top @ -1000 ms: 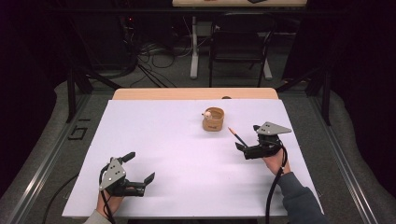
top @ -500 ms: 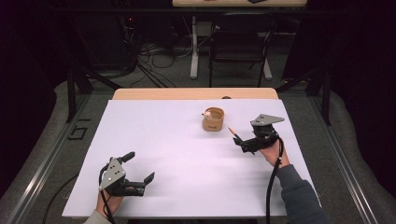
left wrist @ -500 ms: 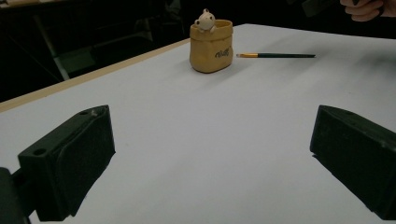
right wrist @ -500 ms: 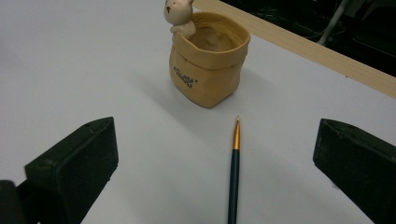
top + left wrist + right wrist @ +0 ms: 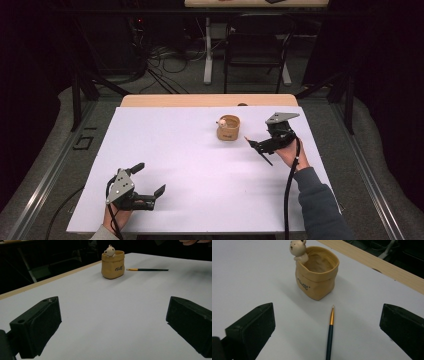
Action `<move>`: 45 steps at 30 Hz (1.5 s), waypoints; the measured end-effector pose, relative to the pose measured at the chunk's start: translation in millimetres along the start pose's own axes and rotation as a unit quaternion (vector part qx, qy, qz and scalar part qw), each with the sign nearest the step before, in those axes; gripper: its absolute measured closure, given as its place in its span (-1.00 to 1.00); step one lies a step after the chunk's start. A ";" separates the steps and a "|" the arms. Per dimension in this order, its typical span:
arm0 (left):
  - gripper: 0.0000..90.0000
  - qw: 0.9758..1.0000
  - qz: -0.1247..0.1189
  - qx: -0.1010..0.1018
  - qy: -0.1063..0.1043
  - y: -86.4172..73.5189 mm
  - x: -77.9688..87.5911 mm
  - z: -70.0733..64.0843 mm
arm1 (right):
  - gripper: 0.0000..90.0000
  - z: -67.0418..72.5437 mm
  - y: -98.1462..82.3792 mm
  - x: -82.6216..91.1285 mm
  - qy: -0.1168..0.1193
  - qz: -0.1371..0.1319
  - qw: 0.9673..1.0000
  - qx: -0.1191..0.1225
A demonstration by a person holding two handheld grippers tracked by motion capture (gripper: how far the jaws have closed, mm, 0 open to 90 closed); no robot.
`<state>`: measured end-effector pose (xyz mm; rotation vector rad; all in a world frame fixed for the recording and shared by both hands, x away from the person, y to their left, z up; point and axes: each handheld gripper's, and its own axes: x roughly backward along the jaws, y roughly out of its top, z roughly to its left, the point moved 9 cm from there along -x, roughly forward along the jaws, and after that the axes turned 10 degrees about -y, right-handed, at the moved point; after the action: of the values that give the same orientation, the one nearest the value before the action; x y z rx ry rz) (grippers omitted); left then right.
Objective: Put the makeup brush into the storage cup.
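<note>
Right gripper (image 5: pixel 256 146) moved forward; one pen (image 5: pixel 330 332), one pot (image 5: pixel 316 275).

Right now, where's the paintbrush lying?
The paintbrush lies flat on the white table, right of the bear pot in the high view, tip toward the pot without touching it, between the open jaws of the right gripper.

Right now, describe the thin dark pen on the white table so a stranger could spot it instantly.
On the white table, find the small tan sack-shaped pot with a bear figure on its rim. The slim dark green pen lies flat just beside it, between the open right gripper jaws. Its gold-coloured tip points towards the pot.
</note>
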<state>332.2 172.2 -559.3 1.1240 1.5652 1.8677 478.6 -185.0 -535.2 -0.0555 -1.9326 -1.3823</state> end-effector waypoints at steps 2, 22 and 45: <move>-1.00 1.000 0.000 -0.001 0.000 0.1 0.0 0.0 | -1.00 -0.9 1.7 -2.2 0.002 0.008 1.000 -0.001; -1.00 1.000 -0.001 0.000 0.001 0.2 0.4 0.4 | -0.98 2.0 -11.1 -31.0 -0.007 0.139 0.990 0.038; -1.00 1.000 0.001 -0.001 -0.004 0.4 -0.8 -1.8 | 0.04 1.3 -19.4 -49.5 -0.034 0.192 0.981 0.018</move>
<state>331.3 170.5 -559.3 1.1312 1.5583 1.8632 505.2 -173.7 -579.9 -0.4394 -1.8785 -1.0996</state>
